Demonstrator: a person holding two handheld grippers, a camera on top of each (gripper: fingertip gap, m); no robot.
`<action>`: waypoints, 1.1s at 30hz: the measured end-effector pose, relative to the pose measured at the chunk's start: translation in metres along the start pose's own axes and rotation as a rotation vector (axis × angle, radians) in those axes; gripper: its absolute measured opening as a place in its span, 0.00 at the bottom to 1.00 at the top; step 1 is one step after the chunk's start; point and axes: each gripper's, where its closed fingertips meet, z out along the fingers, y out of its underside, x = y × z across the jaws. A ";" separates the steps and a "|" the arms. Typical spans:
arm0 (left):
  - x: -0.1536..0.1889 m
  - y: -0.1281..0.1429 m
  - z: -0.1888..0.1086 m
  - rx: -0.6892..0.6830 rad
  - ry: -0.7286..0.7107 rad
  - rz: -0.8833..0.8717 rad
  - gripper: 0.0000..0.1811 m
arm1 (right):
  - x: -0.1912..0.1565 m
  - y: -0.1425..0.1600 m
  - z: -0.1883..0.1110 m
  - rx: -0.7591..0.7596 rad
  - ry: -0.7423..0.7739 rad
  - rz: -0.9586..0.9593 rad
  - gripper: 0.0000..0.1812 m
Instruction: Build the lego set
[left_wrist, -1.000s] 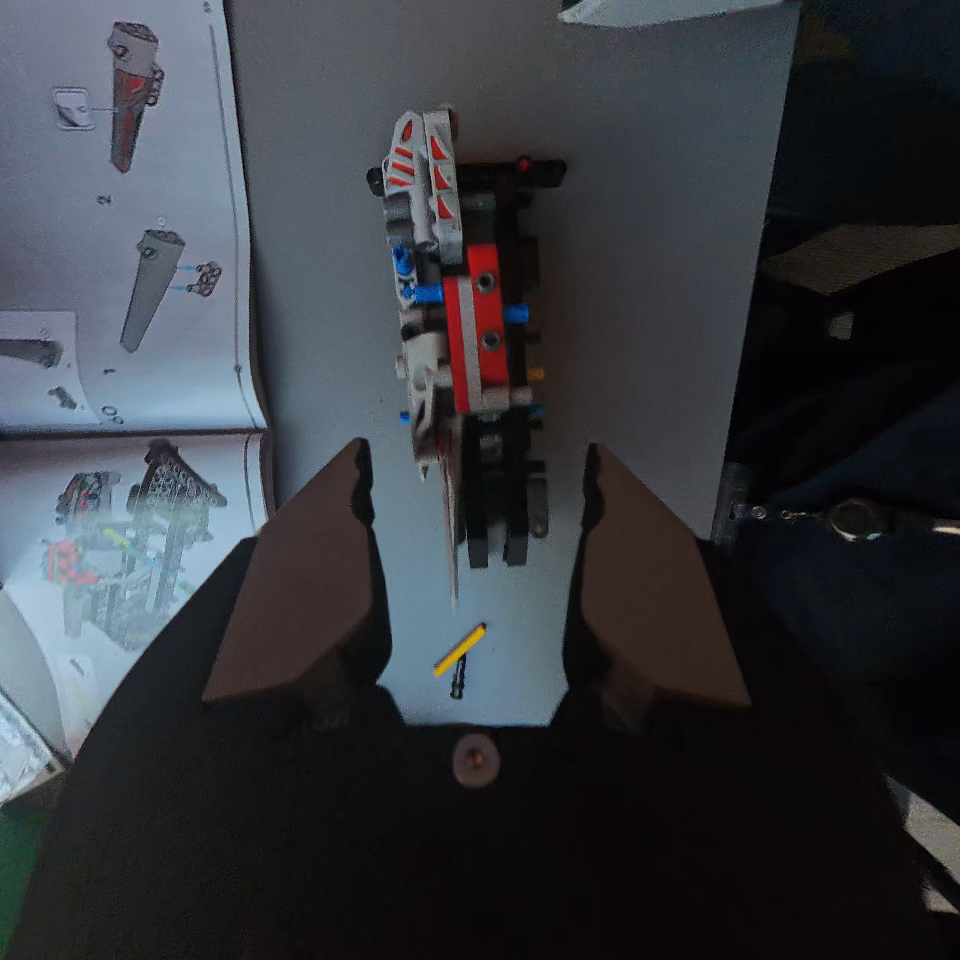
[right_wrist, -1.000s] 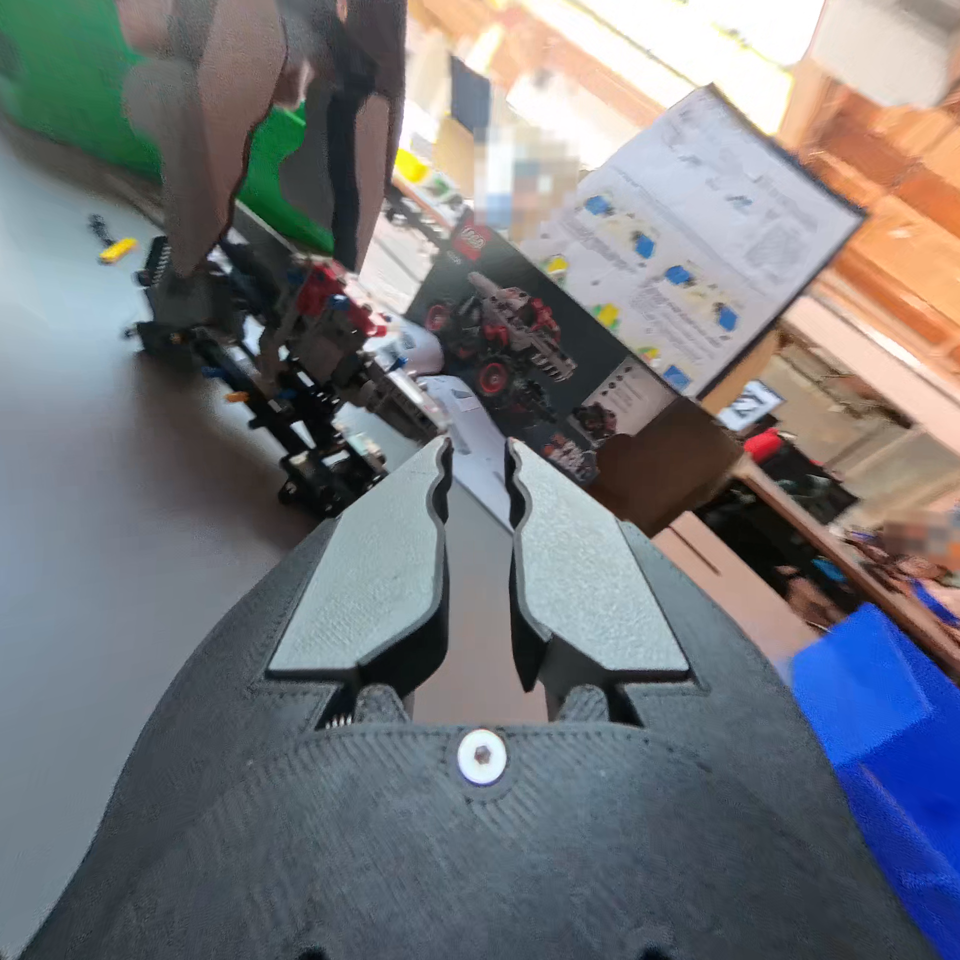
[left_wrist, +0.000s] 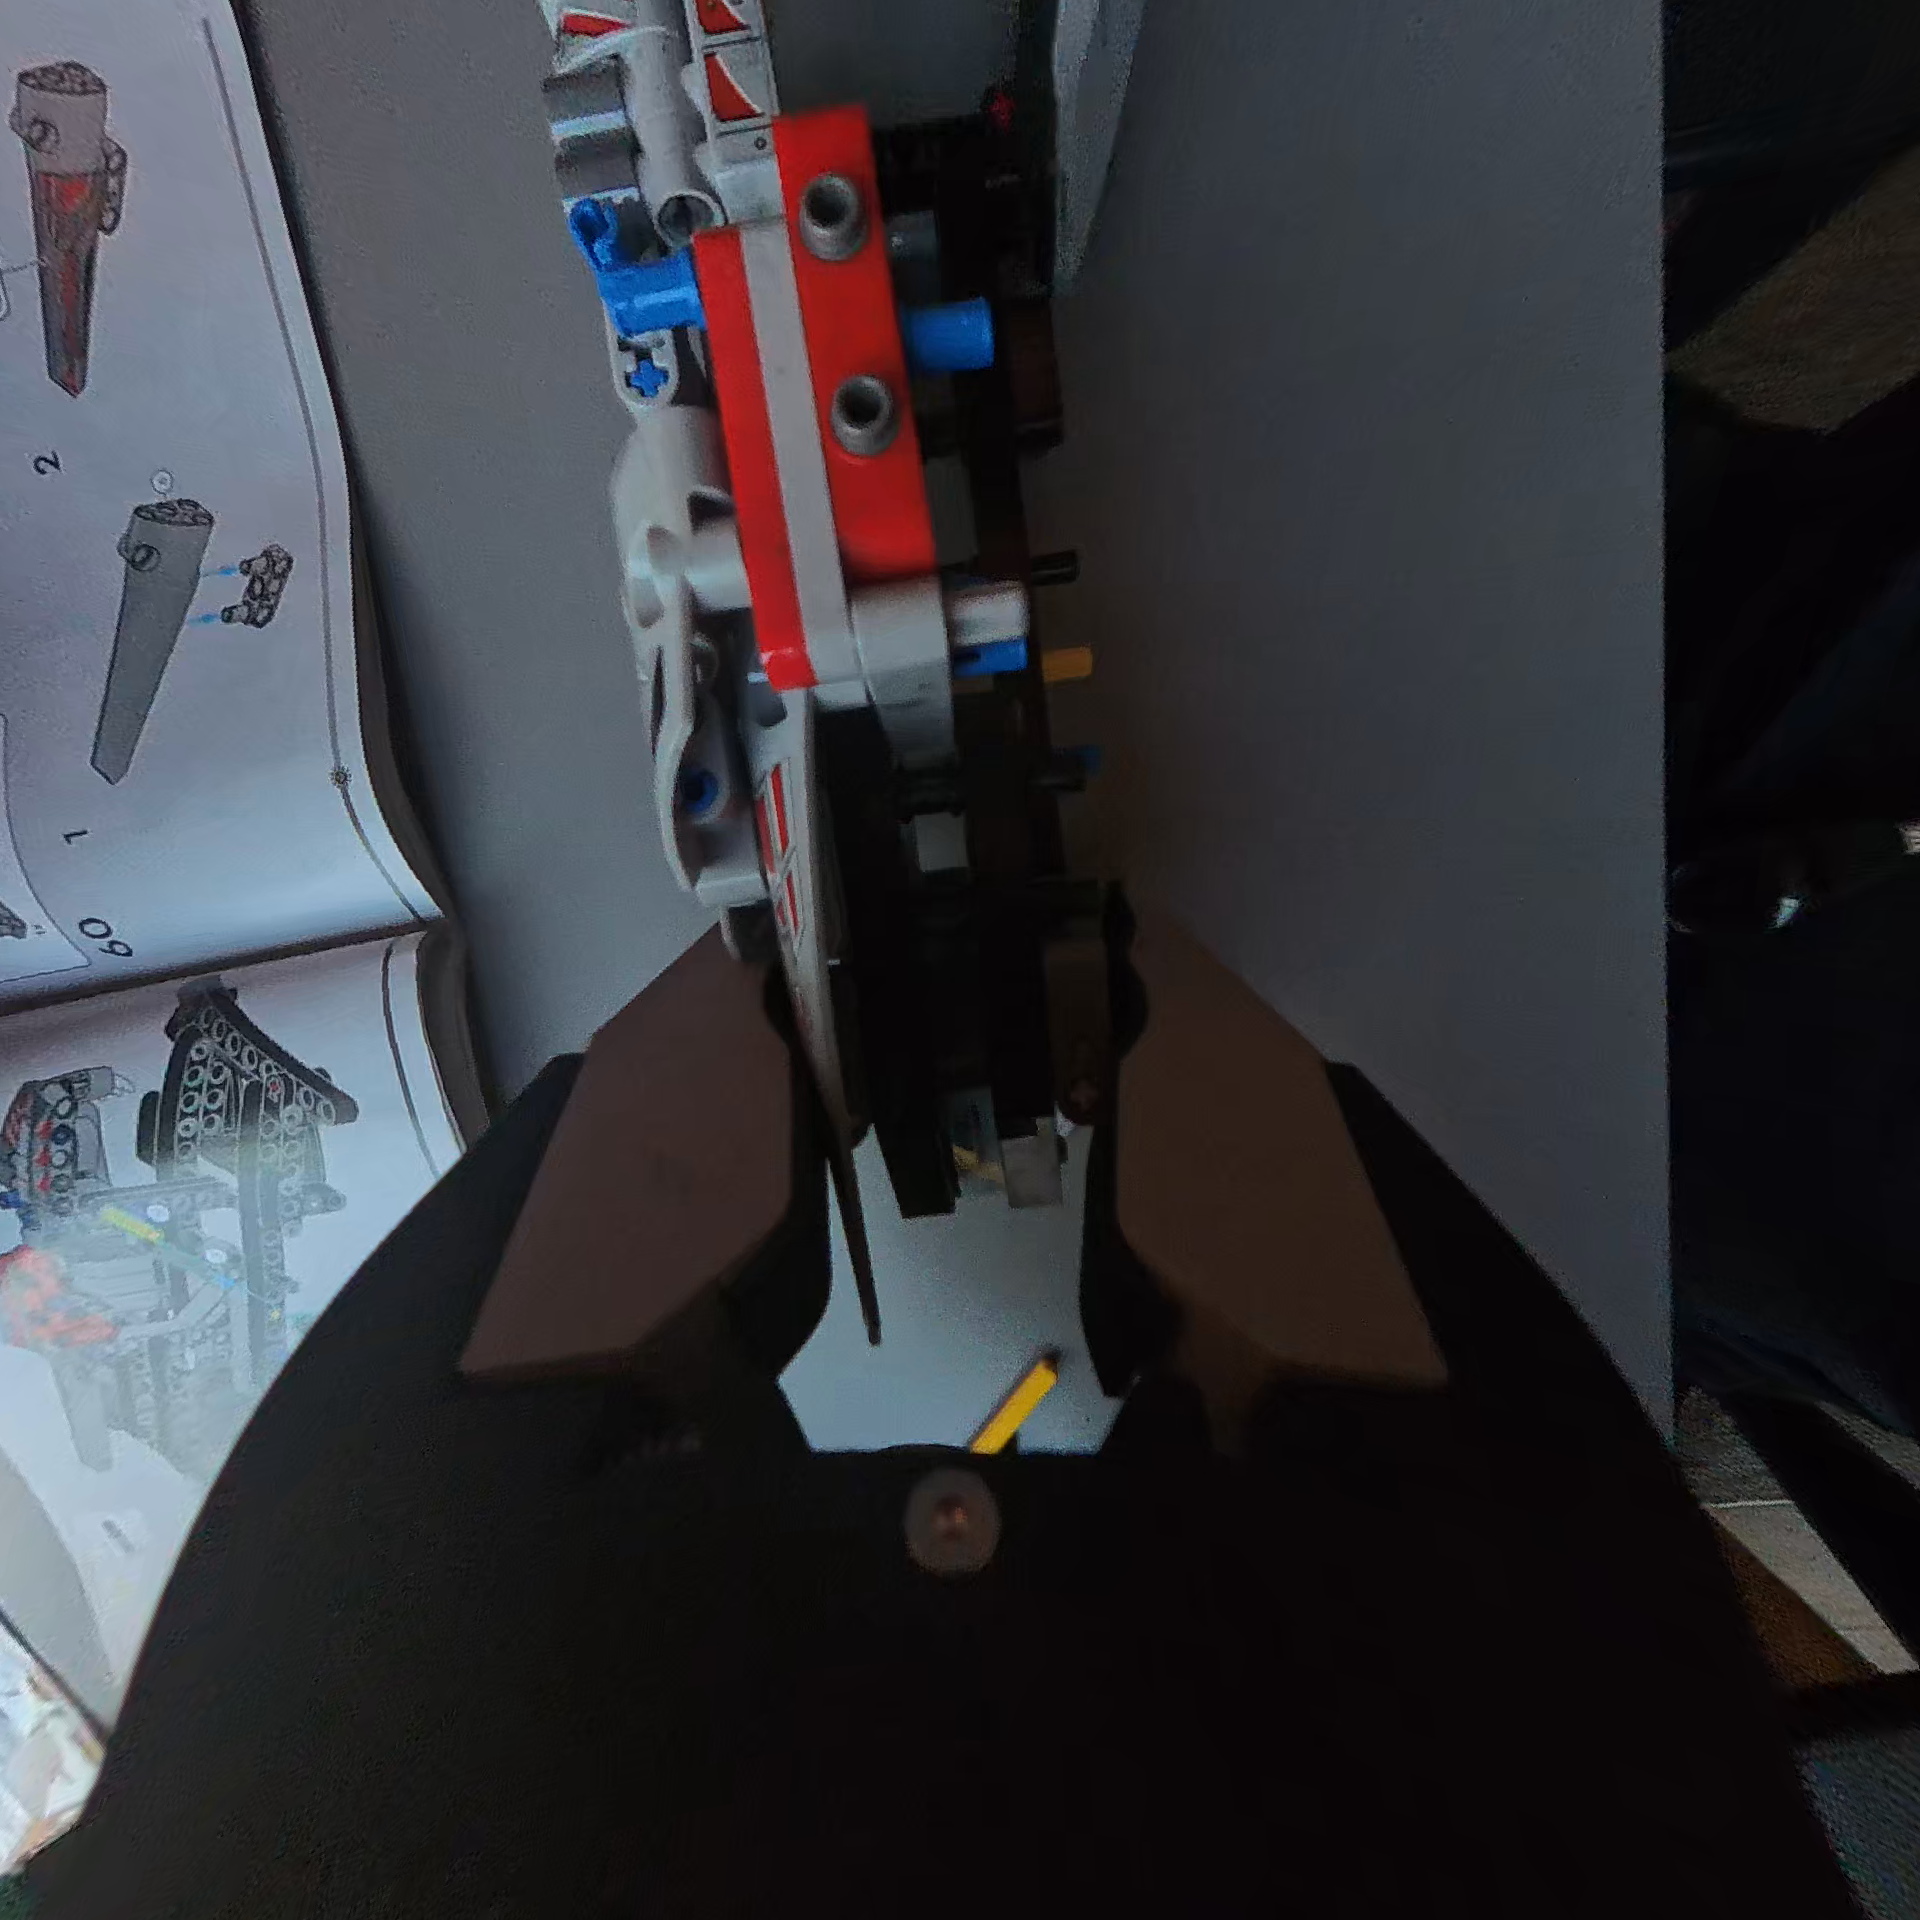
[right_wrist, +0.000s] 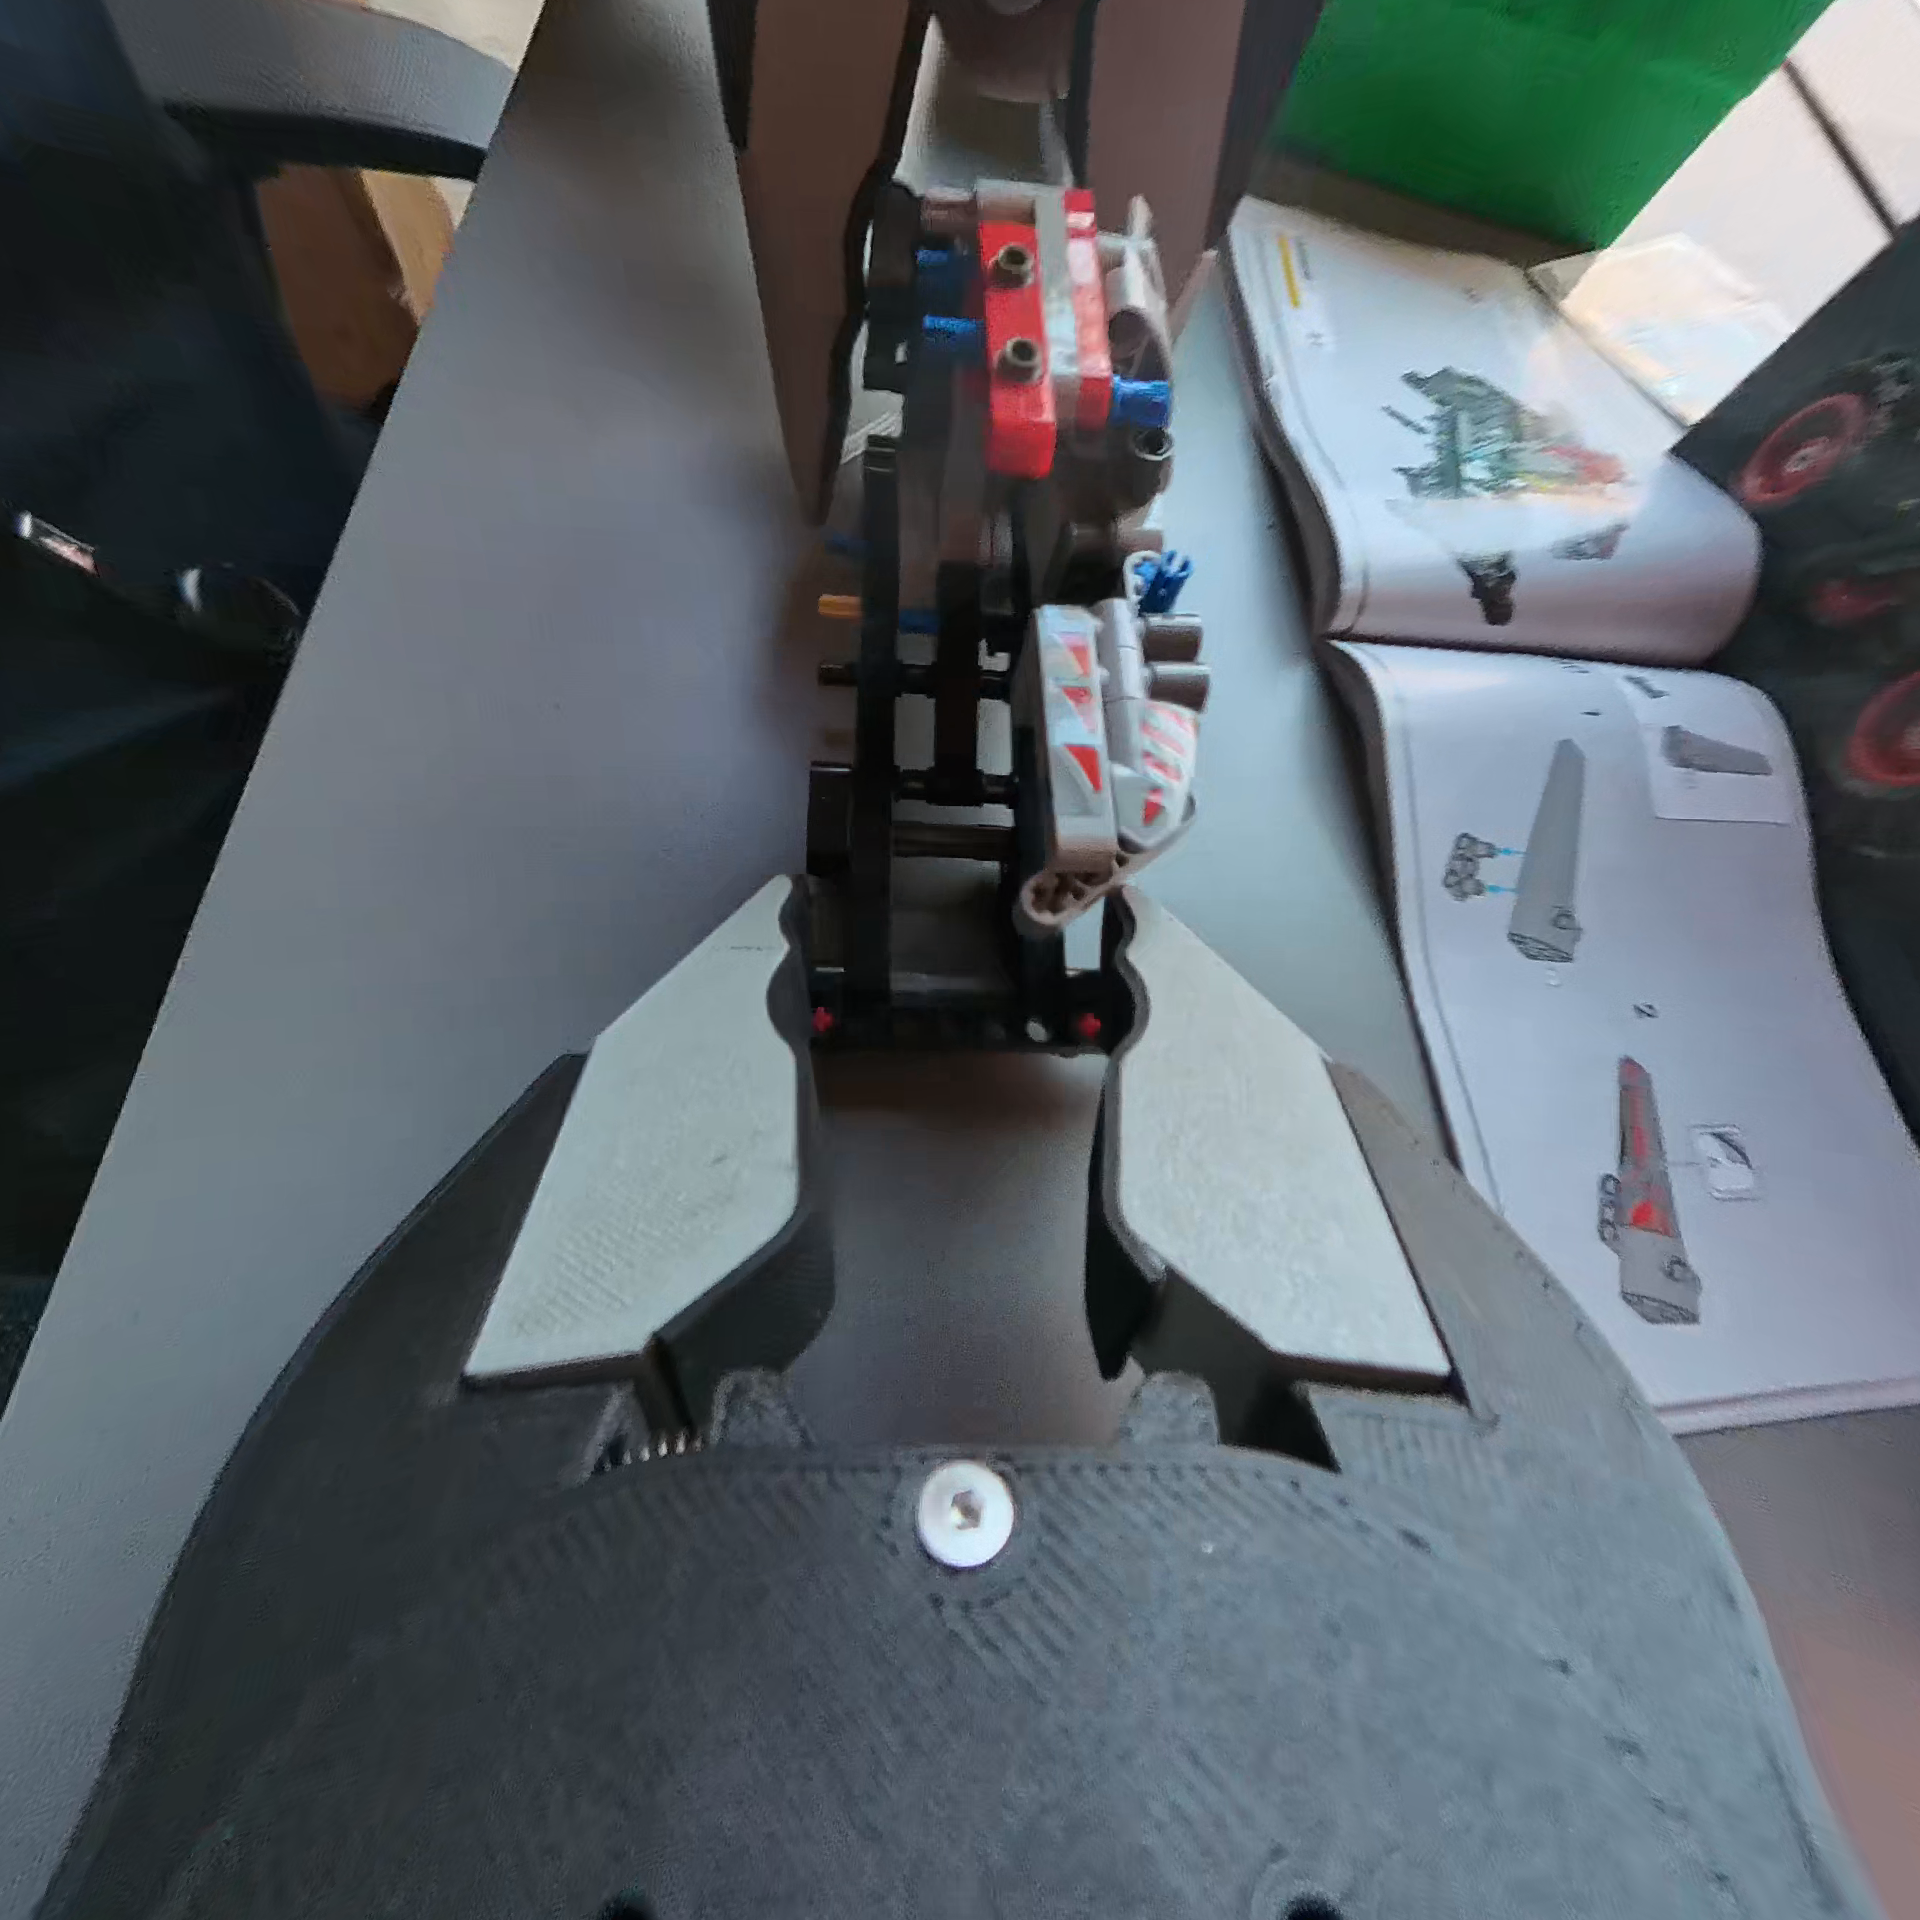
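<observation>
Lego assembly (left_wrist: 862, 582) lay lengthwise on the grey table (left_wrist: 1351, 623), beside the open instruction booklet (left_wrist: 177, 623). Left gripper (left_wrist: 940, 966) and right gripper (right_wrist: 961, 935) each straddled one end, jaws wide; contact could not be confirmed.

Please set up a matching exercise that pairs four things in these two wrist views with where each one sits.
Things:
1. Half-built black, red and grey lego model
2. Loose yellow lego pin
3. Open white instruction booklet
4. Green cloth

Places:
A. On the table, deep between the left gripper's fingers
B. Far end of the table, behind the booklet
C. Between the two facing grippers
D. Flat on the table beside the model

Pairs: 1-C, 2-A, 3-D, 4-B
</observation>
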 end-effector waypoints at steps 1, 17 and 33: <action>-0.001 0.000 0.000 -0.007 -0.014 0.019 0.30 | 0.000 0.002 0.004 -0.026 0.005 -0.013 0.29; -0.001 0.001 -0.007 0.013 -0.065 0.078 0.29 | 0.002 0.000 0.013 -0.064 0.091 -0.110 0.27; -0.006 0.003 -0.002 0.101 0.056 -0.094 0.33 | 0.027 -0.005 -0.023 0.100 0.181 0.071 0.33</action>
